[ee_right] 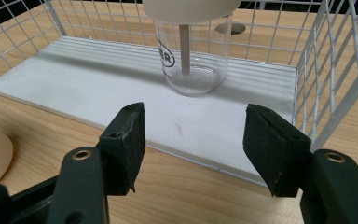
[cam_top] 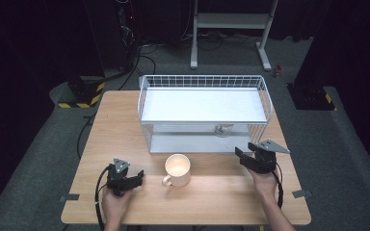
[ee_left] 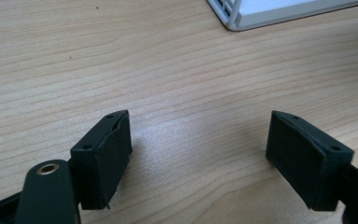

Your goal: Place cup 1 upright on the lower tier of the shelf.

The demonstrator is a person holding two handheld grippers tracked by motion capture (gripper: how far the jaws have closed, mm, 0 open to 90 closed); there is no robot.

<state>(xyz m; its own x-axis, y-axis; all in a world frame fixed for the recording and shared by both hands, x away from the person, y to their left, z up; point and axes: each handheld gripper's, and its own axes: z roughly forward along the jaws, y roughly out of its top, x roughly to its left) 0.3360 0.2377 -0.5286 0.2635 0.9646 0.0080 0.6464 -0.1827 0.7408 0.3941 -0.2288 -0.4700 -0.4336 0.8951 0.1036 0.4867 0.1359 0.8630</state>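
Wooden table point(cam_top: 212, 192); both tools, left point(ee_left: 198, 154) and right point(ee_right: 193, 140), gape empty near glass jar point(ee_right: 193, 56)

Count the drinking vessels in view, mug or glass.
2: a cream mug on the table in front of the wire rack, and a clear glass jar on the rack's lower shelf. None seem hidden.

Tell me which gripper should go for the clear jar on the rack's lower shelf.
Probably the right. The right gripper already faces the clear jar on the lower shelf, jaws open and empty. The left gripper points at bare table, farther off.
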